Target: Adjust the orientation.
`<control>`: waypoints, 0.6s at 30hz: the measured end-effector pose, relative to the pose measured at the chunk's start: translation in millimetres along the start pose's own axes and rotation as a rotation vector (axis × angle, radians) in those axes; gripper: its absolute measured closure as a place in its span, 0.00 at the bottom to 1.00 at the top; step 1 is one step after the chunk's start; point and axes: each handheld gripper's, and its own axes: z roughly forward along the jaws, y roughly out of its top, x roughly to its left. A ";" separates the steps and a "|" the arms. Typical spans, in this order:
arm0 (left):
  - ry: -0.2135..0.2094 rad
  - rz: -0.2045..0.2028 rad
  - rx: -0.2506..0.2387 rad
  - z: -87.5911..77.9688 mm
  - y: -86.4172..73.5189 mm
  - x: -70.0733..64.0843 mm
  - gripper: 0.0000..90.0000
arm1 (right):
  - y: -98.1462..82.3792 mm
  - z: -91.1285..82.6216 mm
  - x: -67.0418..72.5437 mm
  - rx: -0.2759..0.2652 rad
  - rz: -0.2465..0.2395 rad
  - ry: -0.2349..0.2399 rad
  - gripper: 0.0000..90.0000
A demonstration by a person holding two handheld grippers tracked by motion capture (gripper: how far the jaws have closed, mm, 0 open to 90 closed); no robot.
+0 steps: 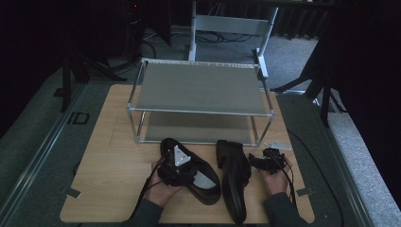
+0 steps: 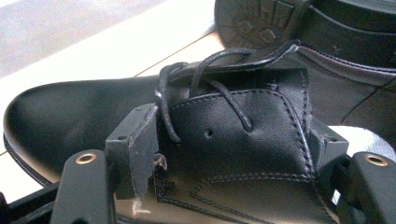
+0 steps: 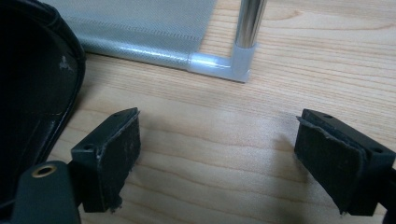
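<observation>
The high view is dim and murky with black surroundings, while both gripper views are bright and sharp, soft shadows lying on the worktop (image 3: pixel 224 154) between the jaws.

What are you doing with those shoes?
A person holds a gripper in each hand. The left gripper is clamped on the laced upper of one black shoe lying on the table. The right gripper is open and empty beside the other shoe. A two-level shoe rack stands behind them.

Dim lab: table rig (image 1: pixel 118 142), cables (image 1: pixel 227 37)
</observation>
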 end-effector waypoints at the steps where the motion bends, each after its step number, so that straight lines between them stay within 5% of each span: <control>1: -0.008 0.009 -0.001 -0.5 -0.2 1.4 0.36 | 0.0 0.0 -0.1 0.000 0.000 0.000 0.16; 9: 0.012 0.029 0.005 -1.6 -0.9 -1.6 0.33 | 1.5 -12.7 -2.6 0.014 -0.001 -0.015 0.37; 15: 0.030 0.009 -0.004 -3.2 -2.8 -4.0 0.31 | 6.5 -49.4 2.9 -0.085 -0.028 0.068 0.41; 18: 0.033 -0.002 -0.003 -3.3 -3.0 -4.3 0.30 | 7.7 -60.3 9.9 -0.106 -0.058 0.049 0.41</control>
